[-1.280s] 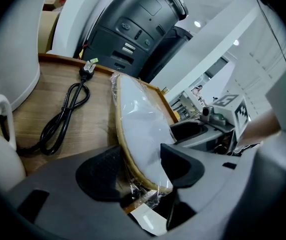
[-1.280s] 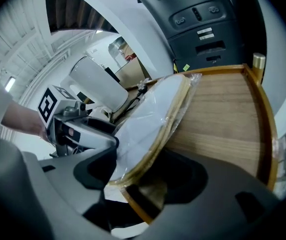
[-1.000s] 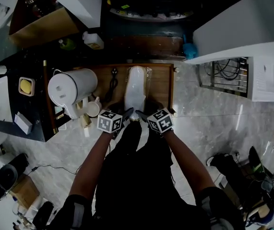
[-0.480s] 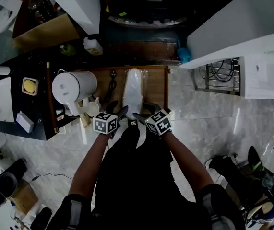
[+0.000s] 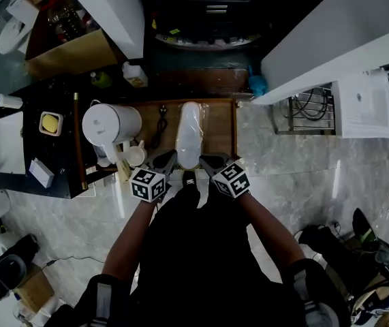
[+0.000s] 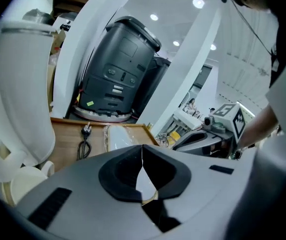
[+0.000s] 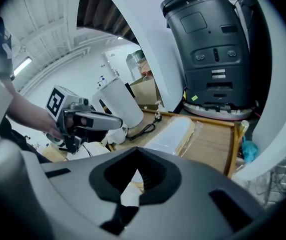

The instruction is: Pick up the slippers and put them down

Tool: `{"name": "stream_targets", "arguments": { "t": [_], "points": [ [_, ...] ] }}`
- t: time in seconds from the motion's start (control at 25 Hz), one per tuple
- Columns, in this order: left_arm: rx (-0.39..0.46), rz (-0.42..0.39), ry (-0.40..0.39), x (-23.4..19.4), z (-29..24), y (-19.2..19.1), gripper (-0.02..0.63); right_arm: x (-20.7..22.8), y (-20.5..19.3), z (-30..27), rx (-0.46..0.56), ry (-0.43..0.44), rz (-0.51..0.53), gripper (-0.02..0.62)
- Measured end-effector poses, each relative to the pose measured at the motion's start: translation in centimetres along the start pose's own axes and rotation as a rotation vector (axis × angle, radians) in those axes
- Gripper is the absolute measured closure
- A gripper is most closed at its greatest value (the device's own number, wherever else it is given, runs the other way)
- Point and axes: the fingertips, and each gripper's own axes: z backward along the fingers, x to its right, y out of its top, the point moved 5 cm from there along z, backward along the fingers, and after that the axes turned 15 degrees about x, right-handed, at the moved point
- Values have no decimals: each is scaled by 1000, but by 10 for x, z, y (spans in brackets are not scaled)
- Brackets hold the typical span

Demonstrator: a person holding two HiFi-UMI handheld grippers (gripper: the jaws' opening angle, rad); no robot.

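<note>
A white kettle (image 5: 109,125) stands at the left of the wooden table (image 5: 223,125), and a black power cord (image 5: 160,122) lies just to its right. The left claw (image 6: 142,154) has just snapped closed. Its jaws are pressed together tip to tip with nothing caught between them, and it hangs just off the near end of the slippers (image 5: 191,131). The slippers, a white pair in clear wrap, lie flat along the table's middle, and neither claw touches them. The right claw (image 7: 136,156) has likewise just closed on nothing, at the other side of that near end. A second ago both claws stood spread beside that end, lower down; now they have lifted clear. I judge the slippers set down and released.
</note>
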Motion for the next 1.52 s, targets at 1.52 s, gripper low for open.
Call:
{"name": "stream_targets", "arguments": {
  "t": [1.52],
  "points": [
    [132, 28, -244, 97, 71, 55, 594, -83, 65, 87, 237, 38, 120, 589]
  ]
}}
